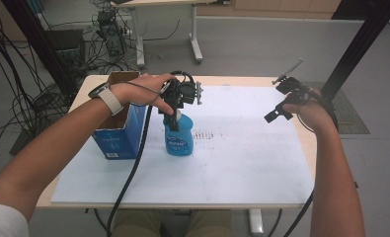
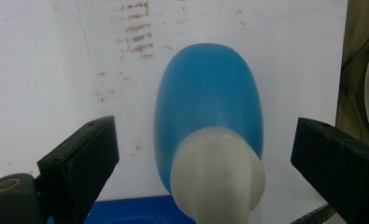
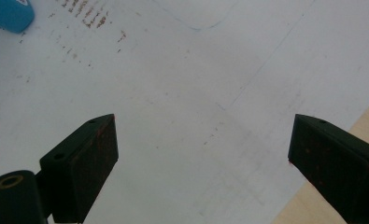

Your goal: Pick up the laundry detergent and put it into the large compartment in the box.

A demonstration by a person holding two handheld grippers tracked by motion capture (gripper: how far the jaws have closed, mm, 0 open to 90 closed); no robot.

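A blue bottle (image 1: 178,138) with a white cap (image 2: 217,175) stands upright on the white sheet (image 1: 242,153), right beside a blue cardboard box (image 1: 119,126). My left gripper (image 1: 174,112) hangs straight above the bottle's top, jaws pointing down. In the left gripper view its jaws stand wide open on either side of the bottle (image 2: 208,102), not touching it. My right gripper (image 1: 280,112) hovers open over the right side of the sheet, with nothing between its jaws. A corner of the bottle (image 3: 9,14) shows at the top left of the right gripper view.
The open-topped box stands at the table's left side. Brown smudges (image 1: 207,136) mark the sheet near the bottle. The wooden table edge (image 3: 331,191) runs close to my right gripper. Black cables trail off the front edge.
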